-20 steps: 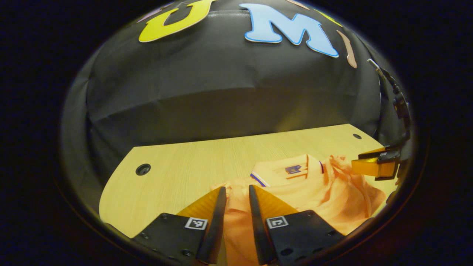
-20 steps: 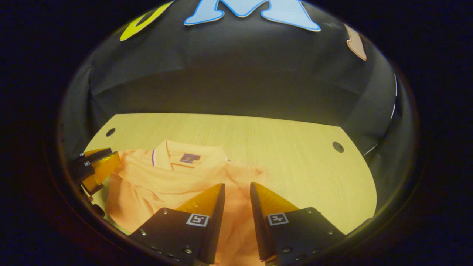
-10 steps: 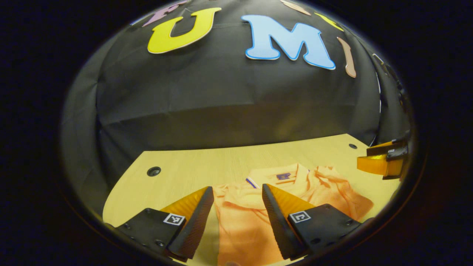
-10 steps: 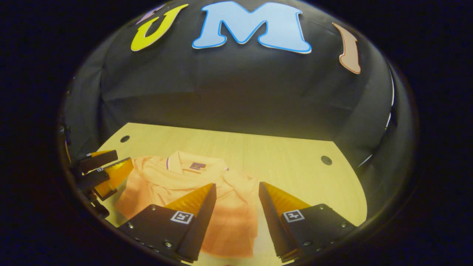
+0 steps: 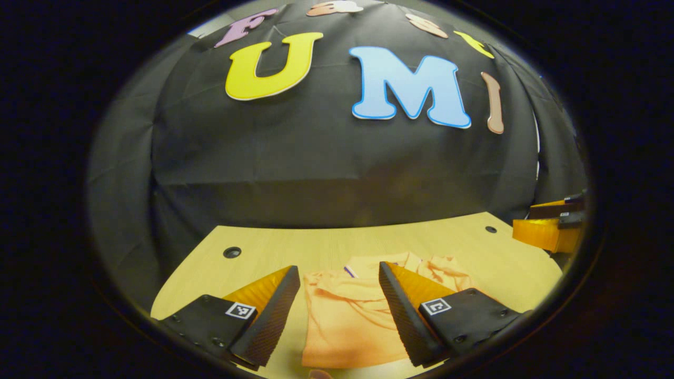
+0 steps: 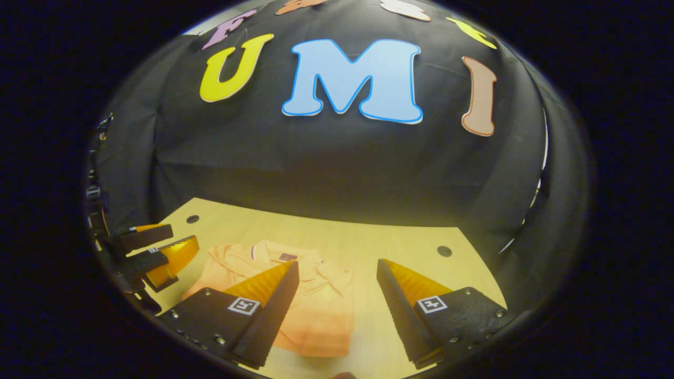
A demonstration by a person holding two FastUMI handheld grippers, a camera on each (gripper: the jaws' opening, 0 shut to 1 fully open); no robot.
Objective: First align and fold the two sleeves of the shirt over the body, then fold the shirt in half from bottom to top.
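An orange polo shirt (image 5: 347,321) lies folded into a compact rectangle on the wooden table (image 5: 274,255), collar at the far end. My left gripper (image 5: 339,276) hangs open above its near half, nothing between the fingers. In the right gripper view the same shirt (image 6: 321,310) lies below and between the fingers of my right gripper (image 6: 337,271), which is open and raised off the cloth. The left gripper (image 6: 158,245) appears there at the far left, open; the right gripper (image 5: 550,223) appears at the right rim of the left gripper view.
The table has a round cable hole near each far corner (image 5: 231,252) (image 6: 444,251). The black cloth wall rises right behind the table's far edge. Bare wood lies left (image 5: 210,279) and right (image 6: 453,273) of the shirt.
Both grippers let go of the shirt, opened wide and pulled up and back toward the near edge. The shirt now lies flat, folded in half.
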